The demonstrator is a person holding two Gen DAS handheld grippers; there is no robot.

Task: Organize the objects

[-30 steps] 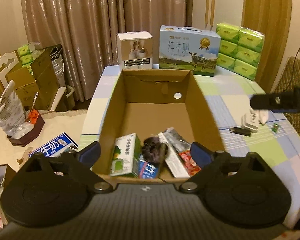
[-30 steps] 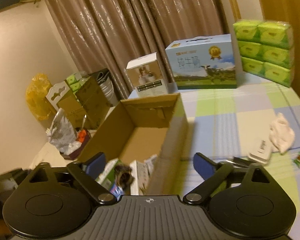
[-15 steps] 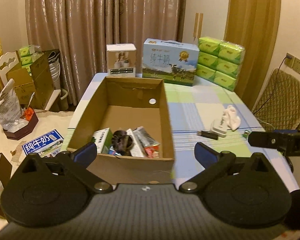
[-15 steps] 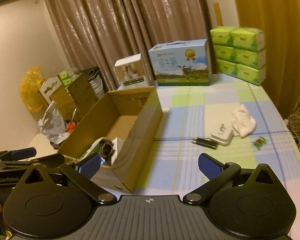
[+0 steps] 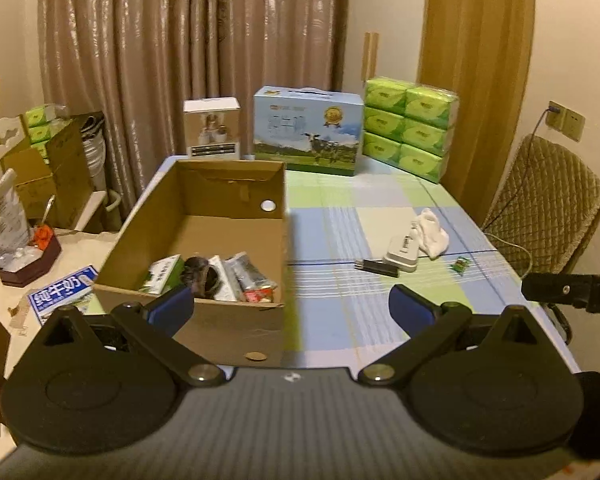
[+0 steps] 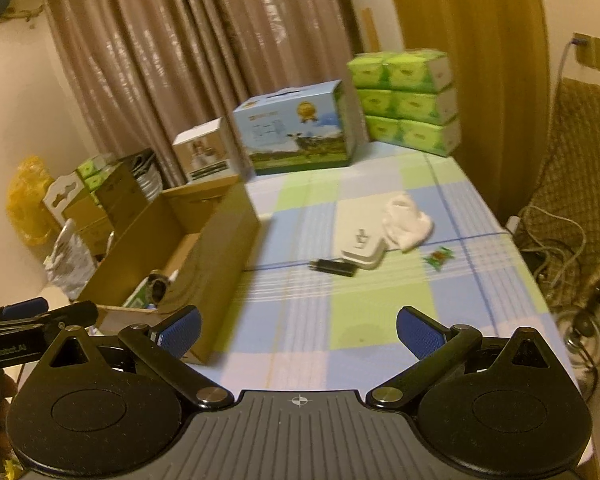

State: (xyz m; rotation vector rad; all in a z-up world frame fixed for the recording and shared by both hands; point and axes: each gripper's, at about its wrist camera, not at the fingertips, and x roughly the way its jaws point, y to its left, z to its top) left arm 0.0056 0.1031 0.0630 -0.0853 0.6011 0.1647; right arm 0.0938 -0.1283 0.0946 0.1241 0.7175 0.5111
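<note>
Box (image 5: 204, 216), table's left edge, part-filled as collecting bin; stick (image 6: 334, 267), charger (image 6: 360, 250), cloth (image 6: 406, 222), sweet (image 6: 438, 258) loose near right edge, presumably awaiting pickup; left gripper (image 5: 290, 308) and right gripper (image 6: 298, 326) jaws apart, empty.

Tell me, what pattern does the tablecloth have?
The tablecloth is checked in pale blue, green and white, clearest in the left wrist view.

A lived-in home room: long brown curtains (image 5: 188, 52), a checked cloth on the tabletop (image 5: 352, 312), stacked tissue packs (image 5: 410, 132), a milk carton case (image 5: 306, 134), a padded chair (image 5: 544, 204) and a wall socket (image 5: 566, 120)
</note>
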